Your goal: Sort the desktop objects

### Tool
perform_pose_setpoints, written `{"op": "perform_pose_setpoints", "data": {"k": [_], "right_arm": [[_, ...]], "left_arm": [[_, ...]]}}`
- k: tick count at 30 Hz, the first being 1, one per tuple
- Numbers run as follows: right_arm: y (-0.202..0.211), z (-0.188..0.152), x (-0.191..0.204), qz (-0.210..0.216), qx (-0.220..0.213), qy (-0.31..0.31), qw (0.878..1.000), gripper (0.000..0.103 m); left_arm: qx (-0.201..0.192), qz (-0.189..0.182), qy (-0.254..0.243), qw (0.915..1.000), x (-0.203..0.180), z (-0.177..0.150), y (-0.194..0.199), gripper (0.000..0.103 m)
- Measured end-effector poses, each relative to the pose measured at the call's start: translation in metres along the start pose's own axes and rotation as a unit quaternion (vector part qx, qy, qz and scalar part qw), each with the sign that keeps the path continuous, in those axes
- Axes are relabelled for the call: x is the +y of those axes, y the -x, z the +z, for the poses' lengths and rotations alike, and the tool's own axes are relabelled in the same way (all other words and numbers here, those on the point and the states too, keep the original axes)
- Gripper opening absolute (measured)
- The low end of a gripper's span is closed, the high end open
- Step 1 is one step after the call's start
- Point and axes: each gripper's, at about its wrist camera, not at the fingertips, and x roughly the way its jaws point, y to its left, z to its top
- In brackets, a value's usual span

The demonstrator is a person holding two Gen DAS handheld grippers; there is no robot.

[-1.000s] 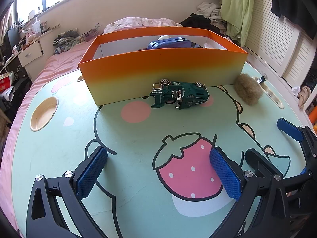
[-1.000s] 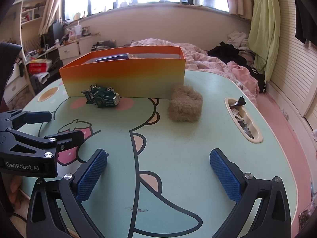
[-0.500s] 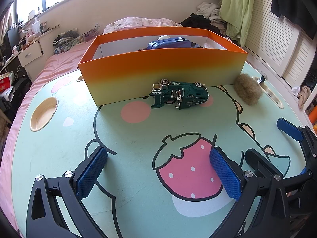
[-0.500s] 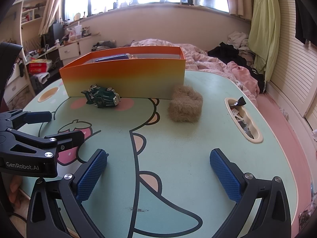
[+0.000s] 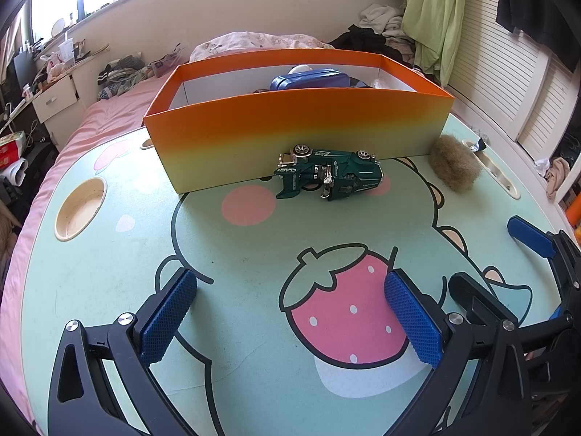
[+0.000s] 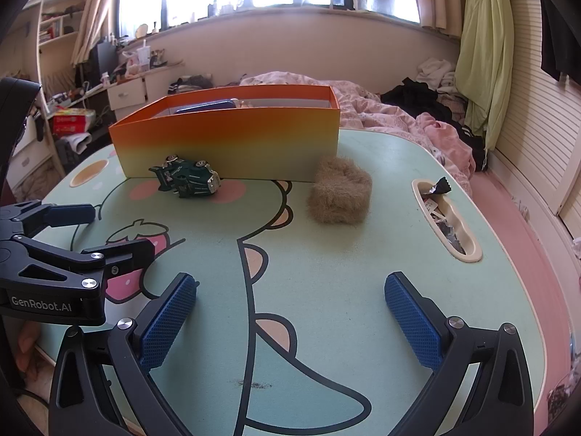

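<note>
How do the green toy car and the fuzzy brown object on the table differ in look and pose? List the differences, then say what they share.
The green toy car is hard, glossy and printed with lettering; the fuzzy brown object is soft, matte and plain. The car lies tipped on its side, wheels toward the orange box; the brown object sits flat as a rounded lump. Both rest on the table outside the box, near its front wall.

A home bedroom: rumpled pink bed (image 6: 417,116), hanging clothes (image 6: 483,54).

- Green toy car (image 5: 328,176) lies tipped on its side, wheels toward the box, at 12 o'clock on the table.
- Orange box (image 5: 297,134) stands open-topped behind it, touching.
- Brown fuzzy clump (image 5: 455,169) sits at 2 o'clock, by the box's corner.
</note>
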Motion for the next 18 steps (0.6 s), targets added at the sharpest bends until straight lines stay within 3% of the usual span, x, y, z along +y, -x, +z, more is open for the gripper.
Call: {"op": "perform_pose_setpoints", "data": {"k": [18], "right_arm": [[-0.0001,-0.0008,-0.0001,0.000,0.000,0.000,1.000,0.103]], "left_arm": [[0.000,0.000,0.000,1.0000,0.0009,-0.0011,-0.0008,0.103]]}}
